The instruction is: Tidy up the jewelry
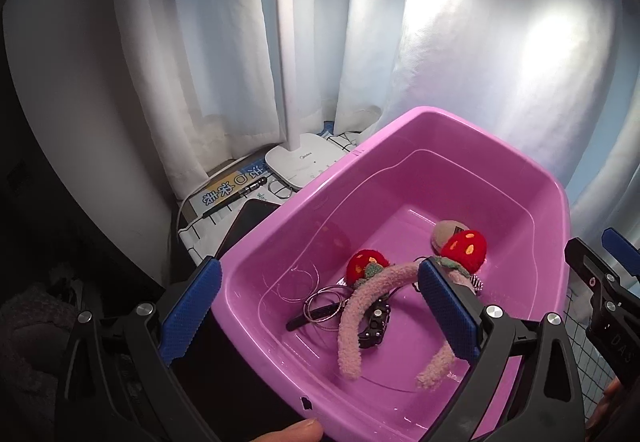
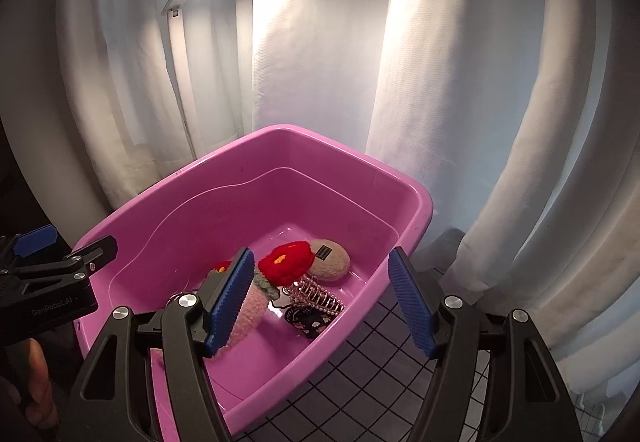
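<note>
Jewelry lies gathered on the floor of a pink rectangular plastic tub (image 1: 532, 178), which is likely why it is the collecting place: its high walls keep small loose pieces from straying. In the middle rests a fuzzy pink headband with two red knitted strawberries (image 1: 362, 304), arched over a dark wristwatch with a black strap (image 1: 374, 324). Just left of that sit thin silver wire hoops (image 1: 324, 302), and a tan plush oval with a small dark label (image 2: 330, 260) lies at the far side, touching one strawberry. From the right wrist view a rose-gold metal claw clip (image 2: 318, 296) leans beside a dark patterned piece, too small to identify with confidence.

Both tools hover above the tub holding nothing. The left gripper (image 1: 318, 316) has its jaws spread fully, one blue pad outside the tub's left wall. The right gripper (image 2: 320, 306) stands about two-thirds open, straddling the tub's right rim above the checked cloth tabletop (image 2: 360, 382). A white desk lamp (image 1: 298, 158) stands on the far left.
</note>
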`<action>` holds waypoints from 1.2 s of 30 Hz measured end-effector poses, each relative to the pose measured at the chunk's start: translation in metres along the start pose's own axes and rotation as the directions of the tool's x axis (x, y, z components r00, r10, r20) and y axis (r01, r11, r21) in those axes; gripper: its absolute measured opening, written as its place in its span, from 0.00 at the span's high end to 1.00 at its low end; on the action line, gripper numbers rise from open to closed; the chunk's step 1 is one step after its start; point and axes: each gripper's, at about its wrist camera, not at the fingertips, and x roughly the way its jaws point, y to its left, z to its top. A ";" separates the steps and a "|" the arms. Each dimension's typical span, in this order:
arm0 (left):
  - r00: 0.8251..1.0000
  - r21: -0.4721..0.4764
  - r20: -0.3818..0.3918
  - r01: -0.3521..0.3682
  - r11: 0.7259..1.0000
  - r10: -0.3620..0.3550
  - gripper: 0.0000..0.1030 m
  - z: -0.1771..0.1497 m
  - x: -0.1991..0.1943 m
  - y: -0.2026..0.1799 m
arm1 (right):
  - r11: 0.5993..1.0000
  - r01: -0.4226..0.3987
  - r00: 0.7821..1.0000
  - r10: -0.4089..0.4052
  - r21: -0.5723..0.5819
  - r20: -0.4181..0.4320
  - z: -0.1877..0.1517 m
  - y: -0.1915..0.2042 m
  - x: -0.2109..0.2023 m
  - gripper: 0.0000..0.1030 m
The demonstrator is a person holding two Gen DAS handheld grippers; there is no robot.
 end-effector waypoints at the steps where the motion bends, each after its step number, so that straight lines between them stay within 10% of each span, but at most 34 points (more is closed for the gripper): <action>1: 1.000 0.003 -0.004 -0.001 1.000 0.001 0.06 -0.001 0.000 -0.001 | 1.000 0.000 1.000 0.000 0.004 0.000 -0.002 -0.001 -0.002 0.36; 36: 1.000 0.038 -0.016 0.017 0.999 -0.017 0.06 -0.016 -0.026 -0.025 | 0.996 0.017 1.000 -0.018 0.092 0.015 -0.038 -0.020 -0.044 0.35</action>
